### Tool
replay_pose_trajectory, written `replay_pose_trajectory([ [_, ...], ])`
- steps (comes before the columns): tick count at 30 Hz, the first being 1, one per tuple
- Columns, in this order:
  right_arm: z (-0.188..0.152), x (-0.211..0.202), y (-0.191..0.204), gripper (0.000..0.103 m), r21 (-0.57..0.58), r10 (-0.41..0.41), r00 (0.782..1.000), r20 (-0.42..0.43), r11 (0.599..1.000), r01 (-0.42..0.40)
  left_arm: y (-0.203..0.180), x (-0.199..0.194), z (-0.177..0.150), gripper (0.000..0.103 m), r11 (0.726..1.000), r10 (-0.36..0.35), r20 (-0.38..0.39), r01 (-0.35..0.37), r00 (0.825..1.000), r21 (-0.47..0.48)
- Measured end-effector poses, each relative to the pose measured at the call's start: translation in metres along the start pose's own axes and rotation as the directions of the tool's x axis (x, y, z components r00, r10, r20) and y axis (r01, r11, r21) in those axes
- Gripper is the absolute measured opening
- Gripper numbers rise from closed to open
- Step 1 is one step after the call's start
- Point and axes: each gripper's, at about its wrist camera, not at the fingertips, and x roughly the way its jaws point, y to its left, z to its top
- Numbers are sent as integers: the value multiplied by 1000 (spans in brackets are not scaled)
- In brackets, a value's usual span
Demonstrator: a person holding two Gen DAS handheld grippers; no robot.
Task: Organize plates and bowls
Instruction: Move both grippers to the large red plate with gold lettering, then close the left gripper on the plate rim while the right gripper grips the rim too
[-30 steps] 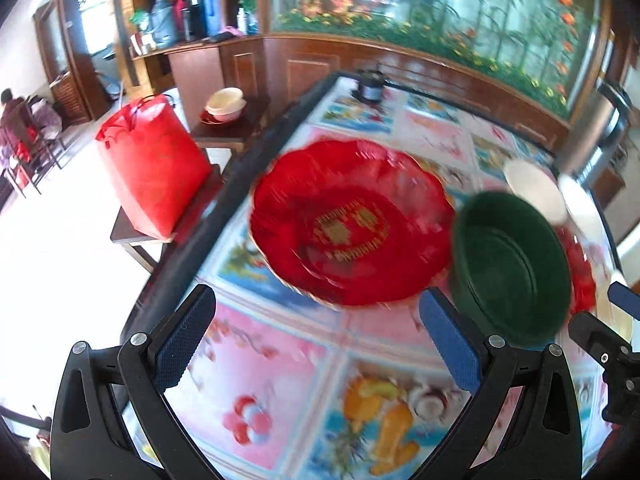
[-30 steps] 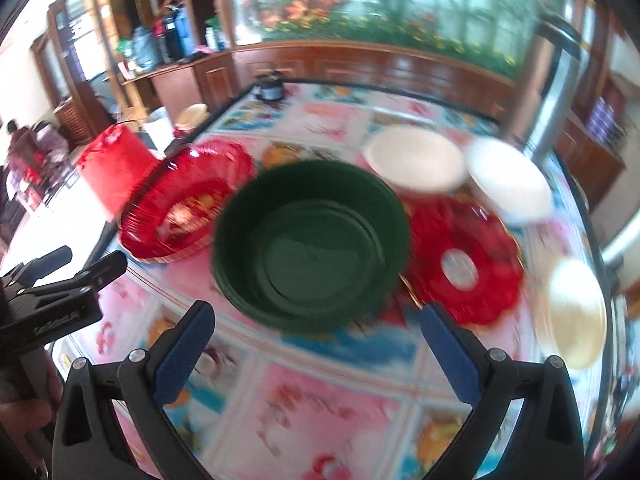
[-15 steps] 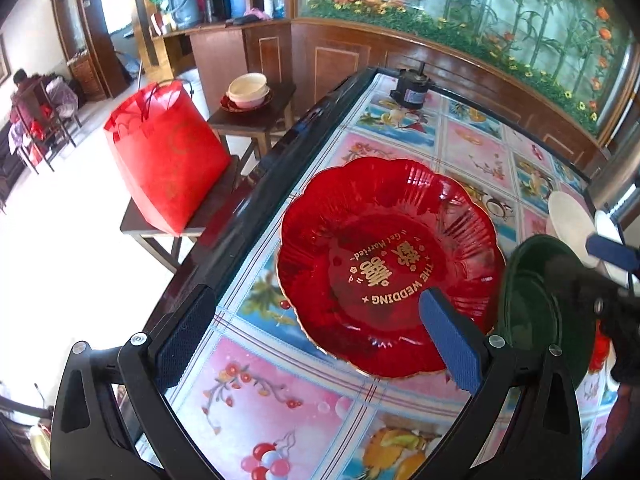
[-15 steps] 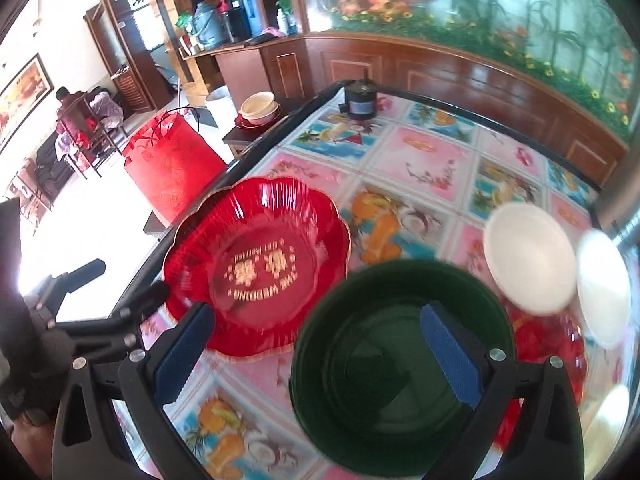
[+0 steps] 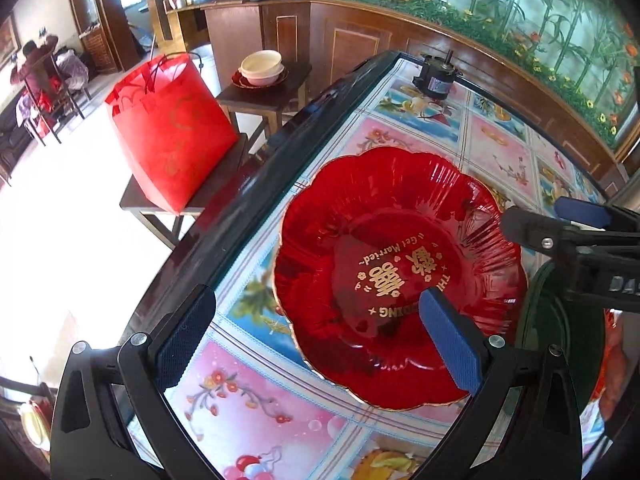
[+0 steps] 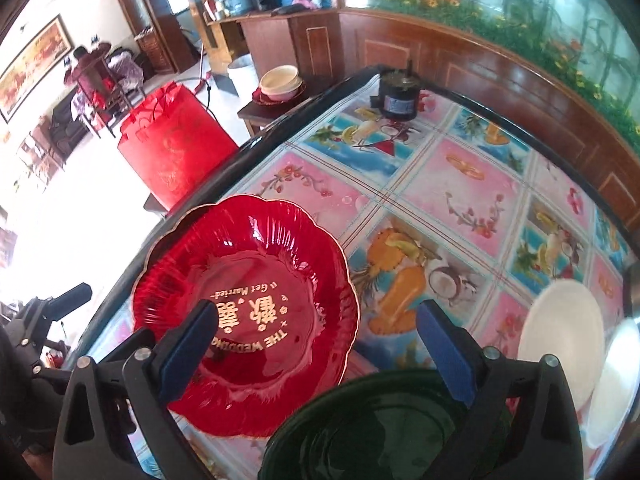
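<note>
Left tool: fingers spread wide, nothing between them, hovering over the near-left edge of the worktop (its right pad overlaps the red plate's rim in view; contact can't be judged).
Right tool: also spread wide, empty, poised above the gap between the red plate and the green bowl.

Green bowl: nearest to the right wrist camera, sitting on the worktop, its rim just beside the red plate; whether they touch, can't tell.
Red plate: scalloped, gold-edged, gold lettering in the centre, flat on the fruit-print cloth close to the worktop's left edge.
White plate: right side of the worktop, a second pale one partly overlapping it at the frame edge.

Further out: small black motor at the far end of the worktop.
Off the worktop to the left: red gift bag on a dark stool; beyond it a side table with stacked cream bowls on a red saucer.
Back wall: wood panelling under a long aquarium.
</note>
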Motion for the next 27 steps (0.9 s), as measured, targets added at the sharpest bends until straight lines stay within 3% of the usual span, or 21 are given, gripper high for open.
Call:
replay_pose_trajectory([
  [27,10,36,-15,90,-45,-21,996,-87,999,17,-11,18,4,103,998,-23,-51,20,998,-68],
])
